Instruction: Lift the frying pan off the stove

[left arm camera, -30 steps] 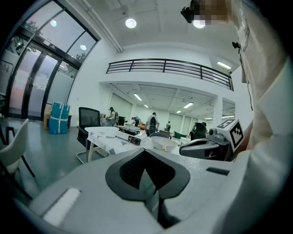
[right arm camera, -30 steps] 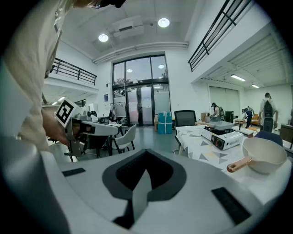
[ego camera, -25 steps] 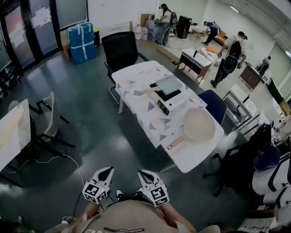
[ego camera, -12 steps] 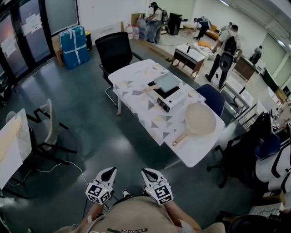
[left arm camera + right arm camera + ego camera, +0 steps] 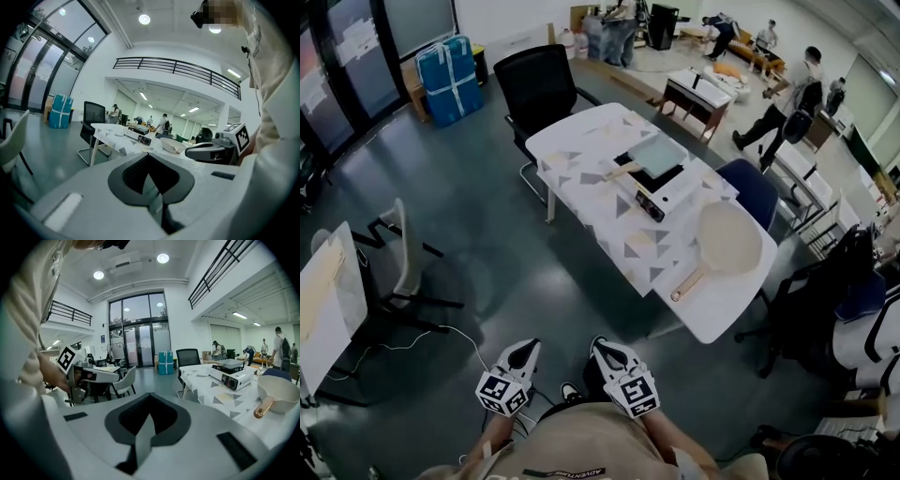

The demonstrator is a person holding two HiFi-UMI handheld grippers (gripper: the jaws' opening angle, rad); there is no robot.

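A square grey-green frying pan (image 5: pixel 654 155) with a wooden handle sits on the white portable stove (image 5: pixel 667 192) on the patterned table (image 5: pixel 609 220); the pan (image 5: pixel 229 363) also shows in the right gripper view. Both grippers hang close to my body, far from the table. My left gripper (image 5: pixel 523 352) is shut with nothing in it, its jaws meeting in the left gripper view (image 5: pixel 149 157). My right gripper (image 5: pixel 604 351) is likewise shut and empty (image 5: pixel 150 397).
A round cream pan (image 5: pixel 727 237) with a wooden handle lies on the table's near end. A black office chair (image 5: pixel 539 89) stands at the far end and a blue chair (image 5: pixel 752 189) on the right. A white chair (image 5: pixel 394 248) and desk stand left. People move about in the background.
The table has slid a little right and lower in the head view as I come nearer. A person in the background has walked right. Both grippers stay shut by my body.
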